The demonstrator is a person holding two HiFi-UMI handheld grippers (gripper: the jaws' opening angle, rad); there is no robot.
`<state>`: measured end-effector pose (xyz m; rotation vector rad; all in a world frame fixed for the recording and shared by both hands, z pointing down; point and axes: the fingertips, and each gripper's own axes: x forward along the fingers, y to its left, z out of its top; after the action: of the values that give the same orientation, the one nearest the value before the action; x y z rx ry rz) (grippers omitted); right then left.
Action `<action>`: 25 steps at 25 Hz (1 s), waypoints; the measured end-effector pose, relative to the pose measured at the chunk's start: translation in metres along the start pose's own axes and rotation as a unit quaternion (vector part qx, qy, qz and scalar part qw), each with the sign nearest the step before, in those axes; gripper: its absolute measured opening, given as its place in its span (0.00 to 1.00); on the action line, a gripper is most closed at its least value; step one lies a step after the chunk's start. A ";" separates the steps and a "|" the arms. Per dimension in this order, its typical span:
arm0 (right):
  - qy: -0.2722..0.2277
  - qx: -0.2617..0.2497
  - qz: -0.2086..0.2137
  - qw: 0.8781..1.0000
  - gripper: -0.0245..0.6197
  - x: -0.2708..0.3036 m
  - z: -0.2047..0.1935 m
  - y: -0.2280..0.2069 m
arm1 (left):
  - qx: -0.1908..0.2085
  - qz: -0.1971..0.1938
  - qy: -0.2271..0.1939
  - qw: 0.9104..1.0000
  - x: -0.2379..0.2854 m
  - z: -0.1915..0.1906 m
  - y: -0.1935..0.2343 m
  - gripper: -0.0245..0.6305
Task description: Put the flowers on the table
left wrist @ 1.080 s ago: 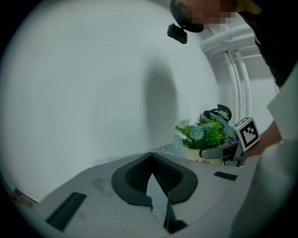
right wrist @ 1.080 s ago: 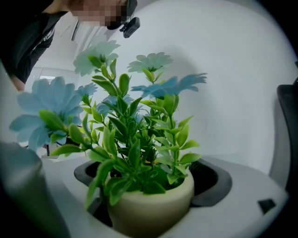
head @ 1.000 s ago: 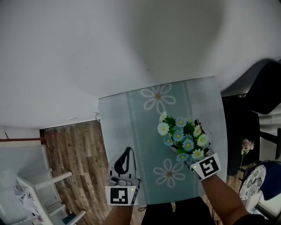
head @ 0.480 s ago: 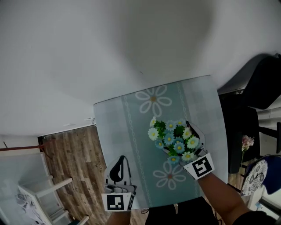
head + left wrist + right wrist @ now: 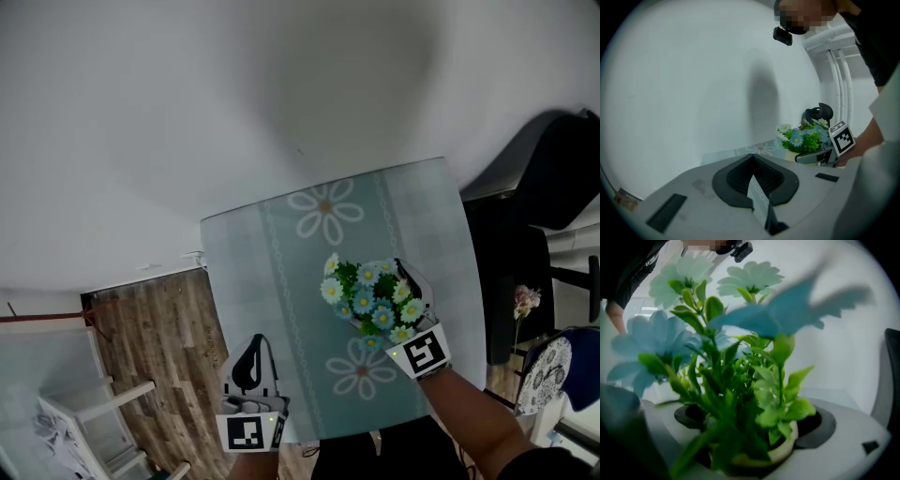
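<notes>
Head view gives you the overall layout. A white wall [image 5: 187, 112] fills the frame from 9 through 12 to 2 o'clock. The table [image 5: 281, 253], under a pale teal cloth printed with large daisies, runs from centre to 6 o'clock. A black chair [image 5: 553, 178] stands at 3 o'clock and a wood floor [image 5: 159, 328] shows at 8 o'clock.

Your left gripper [image 5: 255, 339] sits at 7 o'clock over the table's near corner. Its jaws meet at the tips, with nothing between them.

Your right gripper [image 5: 380, 305] is at 5 o'clock, clamped on the pot of the flowers [image 5: 366, 281], which are over the cloth. You cannot tell whether the pot rests on the table.

The only marking on each gripper is a black-and-white square marker cube [image 5: 419, 352]. It carries a pattern, not text.

Left gripper view shows the flowers from the side at 3 o'clock, white and blue heads over green leaves. Right gripper view alone shows the cream pot [image 5: 785, 448] seated between that gripper's jaws, under the leaves.
</notes>
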<state>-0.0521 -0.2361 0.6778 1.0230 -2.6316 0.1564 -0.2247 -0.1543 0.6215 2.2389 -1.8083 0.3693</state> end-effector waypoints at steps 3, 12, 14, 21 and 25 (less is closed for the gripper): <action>0.020 0.005 -0.002 1.000 0.87 -0.005 -0.009 0.004 | 0.006 -0.003 -0.012 1.000 -0.005 0.003 -0.002 0.04; 0.032 0.019 -0.011 0.999 0.87 -0.024 -0.018 0.015 | 0.034 -0.015 -0.012 0.999 -0.019 0.012 -0.019 0.04; 0.028 0.013 -0.012 0.999 0.87 -0.029 -0.017 0.017 | 0.040 -0.017 -0.012 0.999 -0.022 0.014 -0.021 0.04; 0.046 0.016 -0.009 0.999 0.87 -0.061 0.000 0.036 | 0.043 -0.018 -0.035 0.998 -0.037 0.045 -0.028 0.04; 0.034 0.002 -0.007 0.999 0.87 -0.079 0.025 0.044 | 0.048 -0.024 -0.056 0.997 -0.047 0.066 -0.033 0.04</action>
<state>-0.0329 -0.1587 0.6290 1.0191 -2.5635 0.1907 -0.1987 -0.1264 0.5424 2.4085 -1.8234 0.3337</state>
